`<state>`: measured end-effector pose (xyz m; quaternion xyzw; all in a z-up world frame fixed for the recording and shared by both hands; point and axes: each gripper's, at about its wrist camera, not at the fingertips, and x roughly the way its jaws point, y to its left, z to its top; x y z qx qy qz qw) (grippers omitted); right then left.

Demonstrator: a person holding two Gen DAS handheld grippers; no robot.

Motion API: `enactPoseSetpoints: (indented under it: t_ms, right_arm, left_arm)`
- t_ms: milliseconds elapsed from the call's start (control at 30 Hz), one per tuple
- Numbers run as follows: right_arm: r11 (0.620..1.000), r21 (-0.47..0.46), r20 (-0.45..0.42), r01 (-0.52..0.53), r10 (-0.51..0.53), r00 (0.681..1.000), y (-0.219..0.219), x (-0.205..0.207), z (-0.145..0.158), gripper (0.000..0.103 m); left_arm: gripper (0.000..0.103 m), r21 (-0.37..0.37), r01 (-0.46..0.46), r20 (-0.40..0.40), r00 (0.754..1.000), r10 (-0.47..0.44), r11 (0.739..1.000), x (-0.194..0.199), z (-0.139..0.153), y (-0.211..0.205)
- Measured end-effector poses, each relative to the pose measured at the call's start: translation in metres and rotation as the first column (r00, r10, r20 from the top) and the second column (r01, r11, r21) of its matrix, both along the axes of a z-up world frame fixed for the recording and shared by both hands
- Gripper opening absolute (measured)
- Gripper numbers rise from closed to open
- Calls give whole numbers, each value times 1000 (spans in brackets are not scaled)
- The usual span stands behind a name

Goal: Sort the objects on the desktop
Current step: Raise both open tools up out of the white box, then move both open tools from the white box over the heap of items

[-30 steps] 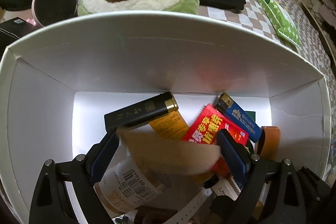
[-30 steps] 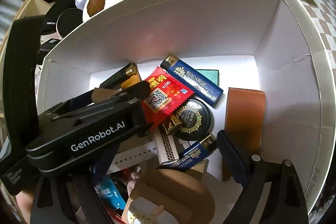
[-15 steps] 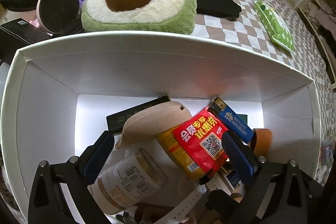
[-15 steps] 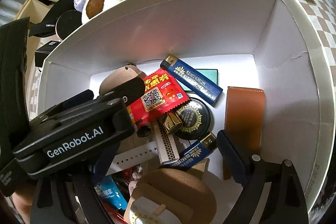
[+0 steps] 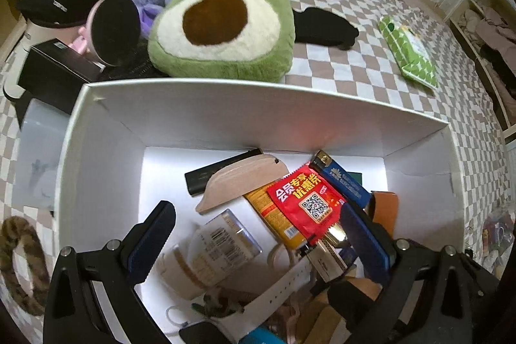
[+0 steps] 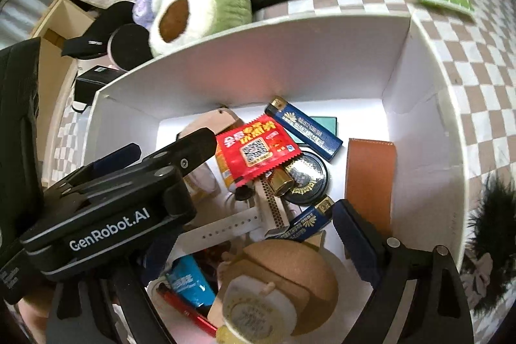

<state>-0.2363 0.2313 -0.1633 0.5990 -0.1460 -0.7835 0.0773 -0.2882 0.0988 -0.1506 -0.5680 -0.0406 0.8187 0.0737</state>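
- My left gripper (image 5: 258, 234) hangs over the white box (image 5: 258, 115) with its fingers spread wide, nothing between them
- The tan wooden piece (image 5: 242, 182) lies inside the white box, near its far wall, leaning across a black bar (image 5: 206, 178)
- A red packet (image 5: 306, 202) lies just right of the tan wooden piece, over a blue lighter (image 5: 342, 179)
- My right gripper (image 6: 254, 250) is over the near end of the white box; one blue pad (image 6: 354, 234) shows, the other is hidden behind my left tool, so I cannot tell its spread
- An avocado plush (image 5: 222, 24) sits behind the white box, on the checkered cloth
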Motion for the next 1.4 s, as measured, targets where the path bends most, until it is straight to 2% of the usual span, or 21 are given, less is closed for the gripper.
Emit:
enactPoseSetpoints:
  t_ms: [267, 500, 567, 633, 1067, 1200, 1400]
  right_arm:
    - [999, 50, -55, -20, 23, 998, -10, 13, 23, 93]
    - [998, 60, -108, -11, 17, 994, 7, 48, 49, 93]
    - [998, 62, -127, -7, 15, 992, 10, 56, 58, 95]
    - [998, 64, -145, -3, 12, 989, 15, 64, 67, 103]
    - [998, 55, -244, 14, 0, 970, 22, 100, 112, 103]
    - [998, 58, -265, 13, 3, 964, 18, 106, 121, 103]
    - [998, 48, -273, 46, -31, 962, 17, 118, 126, 103]
  left_arm:
    - [103, 32, -20, -40, 999, 22, 999, 18, 27, -9]
    - [103, 44, -33, -80, 996, 36, 999, 38, 52, -17]
    - [103, 36, -32, -93, 995, 36, 999, 45, 60, -20]
    - [103, 25, -32, -107, 994, 34, 999, 52, 67, -23]
    - [103, -56, -8, -218, 976, -4, 998, 110, 112, -48]
    - [103, -35, -14, -233, 972, 5, 999, 127, 120, -60]
    - [103, -93, 17, -271, 962, -41, 995, 152, 127, -62]
